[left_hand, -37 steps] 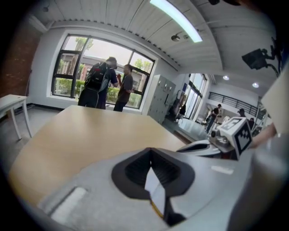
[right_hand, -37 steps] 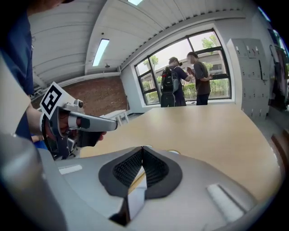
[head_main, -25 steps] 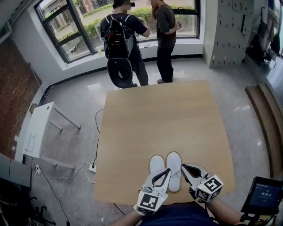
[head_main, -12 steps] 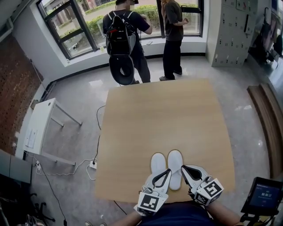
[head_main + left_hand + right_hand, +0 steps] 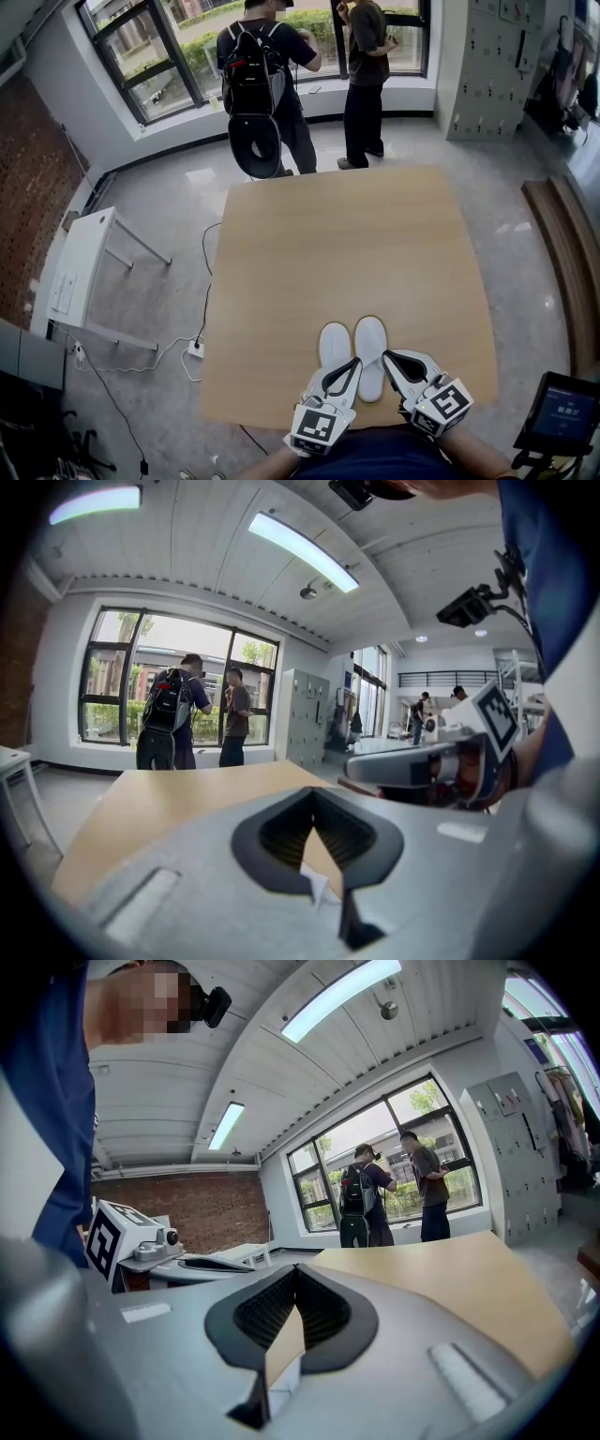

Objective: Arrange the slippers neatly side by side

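Here, the white slippers (image 5: 367, 342) lie side by side at the counter's (image 5: 337, 244) near edge, open wood stretching beyond, while the left gripper (image 5: 354, 364) and right gripper (image 5: 388, 356) hover at their heels, closed and empty, their meeting tips plain only in the gripper views.

The left gripper (image 5: 314, 805), jaws closed, points across a wooden table (image 5: 169, 799) toward two people (image 5: 175, 714) at the far window (image 5: 112, 682).
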`<state>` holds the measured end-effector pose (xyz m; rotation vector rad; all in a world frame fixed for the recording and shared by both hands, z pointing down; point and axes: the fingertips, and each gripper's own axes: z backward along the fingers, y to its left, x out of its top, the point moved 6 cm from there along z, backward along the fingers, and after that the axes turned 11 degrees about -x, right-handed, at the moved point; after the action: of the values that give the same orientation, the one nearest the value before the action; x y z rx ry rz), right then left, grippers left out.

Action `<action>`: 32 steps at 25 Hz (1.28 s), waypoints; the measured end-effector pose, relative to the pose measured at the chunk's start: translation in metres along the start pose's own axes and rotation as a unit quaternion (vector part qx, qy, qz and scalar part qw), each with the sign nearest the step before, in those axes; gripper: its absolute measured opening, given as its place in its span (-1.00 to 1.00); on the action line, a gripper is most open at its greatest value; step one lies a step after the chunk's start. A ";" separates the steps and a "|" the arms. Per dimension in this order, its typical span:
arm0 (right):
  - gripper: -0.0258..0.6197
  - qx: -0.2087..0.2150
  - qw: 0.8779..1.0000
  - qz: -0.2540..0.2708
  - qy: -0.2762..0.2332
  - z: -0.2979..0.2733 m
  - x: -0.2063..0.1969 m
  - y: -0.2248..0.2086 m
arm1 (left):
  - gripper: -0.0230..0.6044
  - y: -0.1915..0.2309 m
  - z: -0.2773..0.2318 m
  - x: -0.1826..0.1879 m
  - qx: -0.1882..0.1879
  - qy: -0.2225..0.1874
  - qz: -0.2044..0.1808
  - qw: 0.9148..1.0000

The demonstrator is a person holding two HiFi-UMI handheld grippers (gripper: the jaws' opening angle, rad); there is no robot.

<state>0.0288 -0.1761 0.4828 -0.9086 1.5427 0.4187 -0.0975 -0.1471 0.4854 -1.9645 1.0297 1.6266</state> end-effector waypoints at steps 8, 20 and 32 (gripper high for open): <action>-0.89 -0.008 1.000 -0.010 -0.009 -0.002 0.008 0.002 | -0.92 0.003 -0.001 -0.003 -0.003 0.001 0.003 1.000; -0.89 -0.006 1.000 -0.005 0.007 -0.001 0.001 -0.001 | -0.92 0.004 -0.001 -0.004 -0.003 0.008 0.003 1.000; -0.89 -0.007 1.000 -0.001 0.011 -0.001 -0.002 -0.004 | -0.92 0.003 0.001 -0.009 0.007 0.013 0.010 1.000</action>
<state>0.0311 -0.1781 0.4860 -0.9283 1.5608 0.4212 -0.1013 -0.1460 0.4944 -1.9778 1.0717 1.6045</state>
